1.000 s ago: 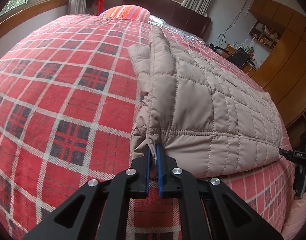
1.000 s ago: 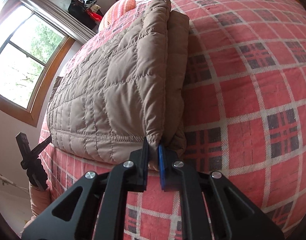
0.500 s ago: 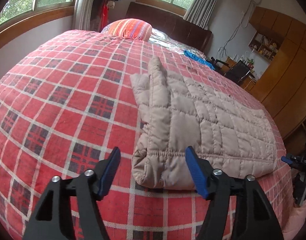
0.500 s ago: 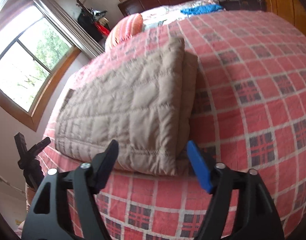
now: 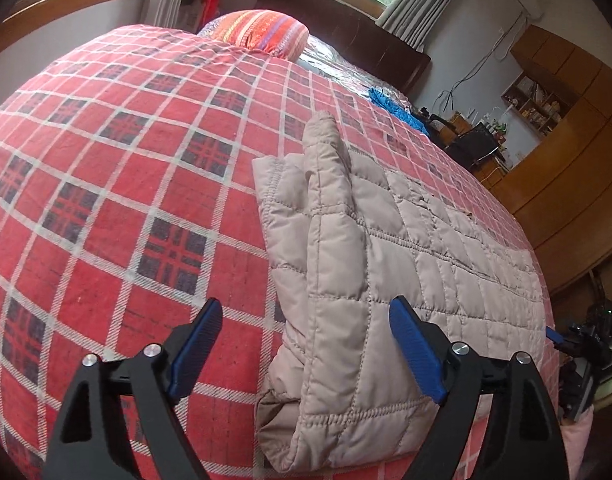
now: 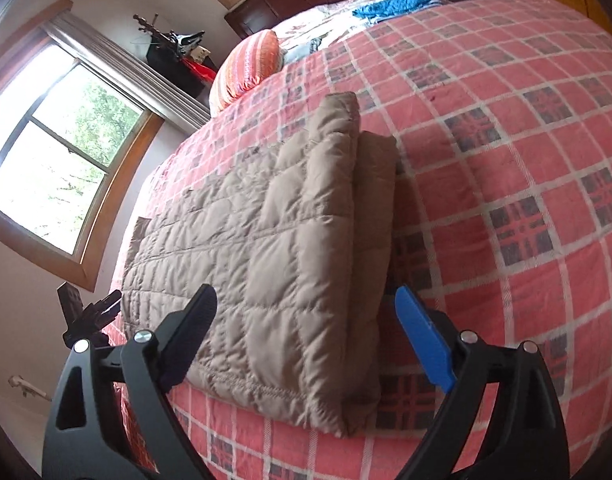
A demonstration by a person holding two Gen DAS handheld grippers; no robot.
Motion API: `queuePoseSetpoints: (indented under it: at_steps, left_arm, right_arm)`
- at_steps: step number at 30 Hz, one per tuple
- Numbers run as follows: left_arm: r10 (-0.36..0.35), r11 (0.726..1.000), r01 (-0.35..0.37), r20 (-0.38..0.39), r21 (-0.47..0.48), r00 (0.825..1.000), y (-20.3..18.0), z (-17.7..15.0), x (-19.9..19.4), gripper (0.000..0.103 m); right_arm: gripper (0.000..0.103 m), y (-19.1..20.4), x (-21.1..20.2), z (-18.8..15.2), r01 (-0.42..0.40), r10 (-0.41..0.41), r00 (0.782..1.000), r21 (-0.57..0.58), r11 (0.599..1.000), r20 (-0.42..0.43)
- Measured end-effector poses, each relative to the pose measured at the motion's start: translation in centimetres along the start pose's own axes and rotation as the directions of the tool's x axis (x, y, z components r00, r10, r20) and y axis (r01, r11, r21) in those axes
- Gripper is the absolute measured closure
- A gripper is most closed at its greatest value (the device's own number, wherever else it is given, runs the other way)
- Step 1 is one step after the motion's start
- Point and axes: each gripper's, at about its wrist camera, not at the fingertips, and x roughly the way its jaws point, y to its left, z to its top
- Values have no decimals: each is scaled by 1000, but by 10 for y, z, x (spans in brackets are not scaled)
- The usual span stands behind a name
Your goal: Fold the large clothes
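A beige quilted jacket (image 5: 386,264) lies folded flat in layers on the red plaid bedspread (image 5: 125,184). My left gripper (image 5: 306,344) is open, its blue pads standing either side of the jacket's near left corner without touching it. In the right wrist view the same jacket (image 6: 273,256) shows its folded right edge. My right gripper (image 6: 306,336) is open too, hovering over the near right corner with nothing between its fingers. The other gripper (image 6: 85,312) shows at the jacket's far corner.
A striped orange pillow (image 5: 261,32) and a blue cloth (image 5: 394,108) lie near the dark headboard. Wooden cabinets (image 5: 566,152) stand to the right of the bed. Windows (image 6: 53,168) line the left wall. Bare plaid bedspread (image 6: 526,168) spreads on both sides of the jacket.
Both grippers were shut on the jacket's near corners a second ago. They have let go, opened wide and lifted back a little. The jacket now rests on the bed.
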Motion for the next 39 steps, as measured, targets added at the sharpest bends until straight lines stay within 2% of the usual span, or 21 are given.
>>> queuePoseSetpoints:
  at_steps: [11,17,19,22,25,27,29,31,34,39]
  left_arm:
    - [-103,995,101,-61,-26,993,8,7,35,17]
    - [-147,989,147,-105,-7,984,-3,12,51,17]
    - [-158,987,160,-118,4,980,-9,13,57,17]
    - [-162,986,166,-135,23,978,-21,13,63,20]
    - [-149,987,155,-134,34,980,-29,13,65,33]
    - [-150,988,154,-122,23,981,-30,14,62,48]
    - [-174,984,177,-110,15,979,-29,15,58,70]
    - [-201,979,203,-83,13,976,-30,15,48,80]
    - [-205,978,207,-48,29,978,-37,14,35,86]
    - [-230,971,229,6,76,973,-55,14,2,88]
  right_arm:
    - [13,-30,45,3,-53,57,996,70,996,-63]
    - [12,-27,58,7,-64,66,996,42,997,-63]
    - [15,-22,61,11,-62,63,996,24,998,-64]
    - [28,-15,70,13,-85,86,993,9,996,-79]
    - [40,-10,74,12,-88,87,993,-12,996,-82]
    - [61,-5,71,12,-110,108,991,-17,994,-80]
    - [72,-1,67,10,-110,107,992,-41,993,-73]
    - [80,8,58,9,-111,107,993,-61,992,-57]
    - [86,19,44,9,-114,112,993,-77,990,-37]
    - [88,44,10,6,-131,132,991,-130,983,-1]
